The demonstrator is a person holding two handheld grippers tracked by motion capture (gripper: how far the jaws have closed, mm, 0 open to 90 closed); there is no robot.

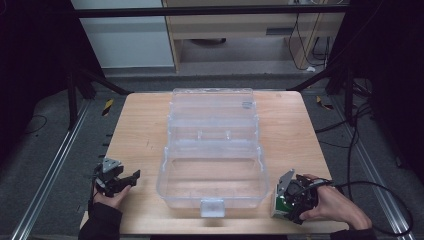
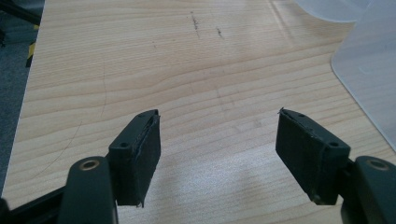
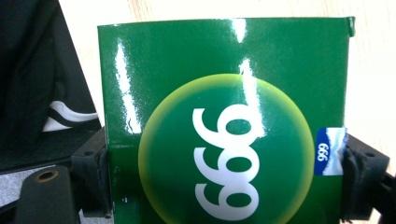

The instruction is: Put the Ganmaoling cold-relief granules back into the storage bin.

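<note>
A glossy green carton (image 3: 224,93) with a white "999" print sits between the jaws of my right gripper (image 3: 227,161), whose pads (image 3: 95,172) press on both of its sides. From above, this carton (image 1: 278,205) stands at the table's near right corner, with the right gripper (image 1: 286,200) shut on it. My left gripper (image 1: 129,179) rests at the near left of the table, open. Its jaws (image 2: 217,114) stand wide apart over bare wood, with nothing between them.
A clear plastic storage box (image 1: 165,165) with its lid folded back fills the middle of the wooden table (image 1: 135,130). Its rounded corner (image 2: 369,70) lies to the right of the left gripper. Dark clothing (image 3: 28,93) is beside the carton.
</note>
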